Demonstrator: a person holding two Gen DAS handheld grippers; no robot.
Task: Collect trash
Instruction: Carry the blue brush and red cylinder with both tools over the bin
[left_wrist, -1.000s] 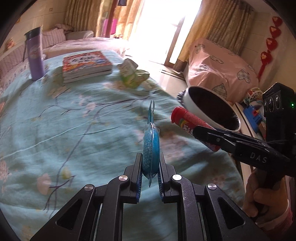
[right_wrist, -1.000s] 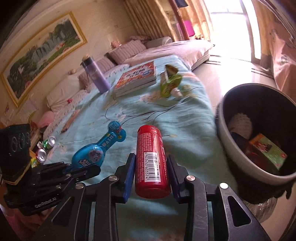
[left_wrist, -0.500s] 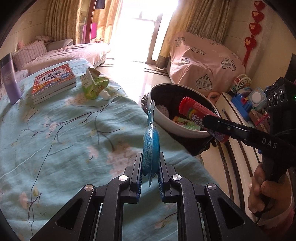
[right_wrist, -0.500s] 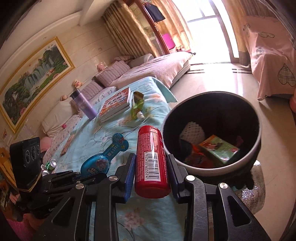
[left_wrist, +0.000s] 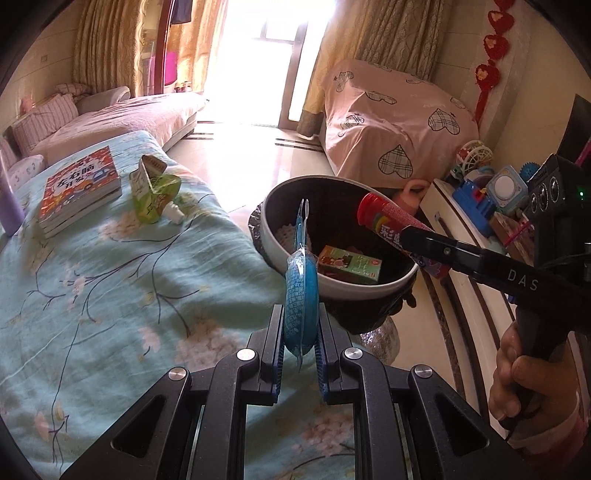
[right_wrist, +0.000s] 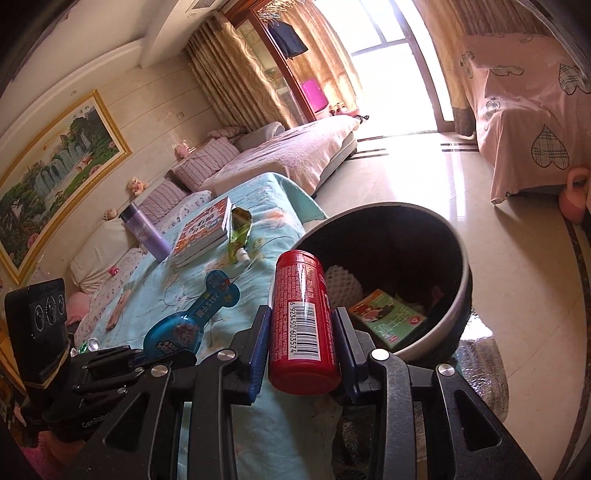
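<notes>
Your left gripper is clamped on the blue bone-shaped package, held edge-on at its round lower end. Judge it light, thin and slightly flexible; the flat plastic faces may slip, so keep the pads across the thicker round part, not the narrow neck.

Your right gripper is closed on the red tube, pads on opposite sides of its lower body, cap end forward. Judge it rigid, light and smooth-walled; a grip around the middle of the cylinder limits pivoting.

Both items are carried in the air. In the left wrist view the blue package stands in line with the near rim of the trash bin, and the red tube reaches over the bin's right rim. The bin stands on the floor beside the bed and already holds a green box.

On the bed remain a green pouch, a book and a purple bottle.

Compared with a second ago, both views have swung from the bedspread toward the bin, which now shows its contents. Neither grip has changed.
</notes>
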